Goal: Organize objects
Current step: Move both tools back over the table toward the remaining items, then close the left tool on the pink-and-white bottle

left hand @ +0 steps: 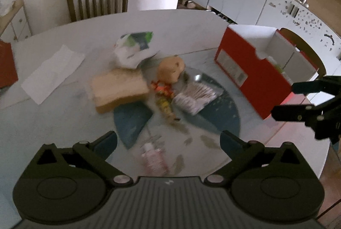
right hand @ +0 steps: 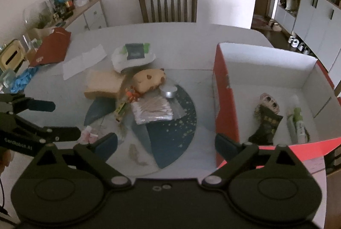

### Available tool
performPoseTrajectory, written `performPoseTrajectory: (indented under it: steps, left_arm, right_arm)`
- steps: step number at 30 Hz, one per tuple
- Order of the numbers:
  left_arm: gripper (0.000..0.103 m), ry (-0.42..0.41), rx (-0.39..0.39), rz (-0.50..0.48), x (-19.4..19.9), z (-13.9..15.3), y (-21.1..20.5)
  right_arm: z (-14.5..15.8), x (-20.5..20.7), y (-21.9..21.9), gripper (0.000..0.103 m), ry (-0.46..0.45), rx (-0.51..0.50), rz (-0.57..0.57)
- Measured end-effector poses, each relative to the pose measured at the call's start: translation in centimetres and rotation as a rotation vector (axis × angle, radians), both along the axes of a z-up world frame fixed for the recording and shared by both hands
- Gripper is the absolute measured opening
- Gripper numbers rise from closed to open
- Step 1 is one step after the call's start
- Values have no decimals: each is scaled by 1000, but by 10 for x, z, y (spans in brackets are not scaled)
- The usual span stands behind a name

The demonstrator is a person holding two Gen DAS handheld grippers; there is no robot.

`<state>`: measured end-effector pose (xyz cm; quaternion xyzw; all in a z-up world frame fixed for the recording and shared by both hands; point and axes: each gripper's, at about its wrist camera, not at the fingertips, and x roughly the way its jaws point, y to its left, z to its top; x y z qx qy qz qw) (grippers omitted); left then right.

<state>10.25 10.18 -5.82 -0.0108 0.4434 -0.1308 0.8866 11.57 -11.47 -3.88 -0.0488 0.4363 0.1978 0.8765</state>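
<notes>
A red box [right hand: 226, 101] with a white inside stands open on the right of the table; it also shows in the left wrist view [left hand: 251, 73]. In it lie a doll in a dark outfit [right hand: 266, 118] and a green-labelled tube [right hand: 296, 120]. On the table's middle lie a tan plush [right hand: 149, 79], a wipes pack [right hand: 134, 56], a slice-of-bread toy [right hand: 104, 84], a bag of cotton swabs [right hand: 151, 110], a small metal tin [right hand: 168, 90] and a small pink bottle [left hand: 153, 157]. My left gripper [left hand: 168, 141] is open above the pink bottle. My right gripper [right hand: 166, 143] is open and empty beside the box.
The table [right hand: 191, 37] is round and white with a blue glass insert [right hand: 177, 133]. A white paper [right hand: 85, 60], a red folder [right hand: 53, 45] and blue gloves [right hand: 21, 79] lie at the left. A wooden chair [right hand: 168, 5] stands behind.
</notes>
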Motion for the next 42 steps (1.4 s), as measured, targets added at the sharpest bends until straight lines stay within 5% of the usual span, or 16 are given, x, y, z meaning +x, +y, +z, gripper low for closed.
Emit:
performPoseTrajectory:
  steps: [19,42]
  left_arm:
    - [103,71,64,59,5,-69,13]
    - [103,65,123,87,7,-80,5]
  right_arm:
    - [-44,50,48,98,41,-99,-2]
    - [-98,107,85,98,132,-186,120]
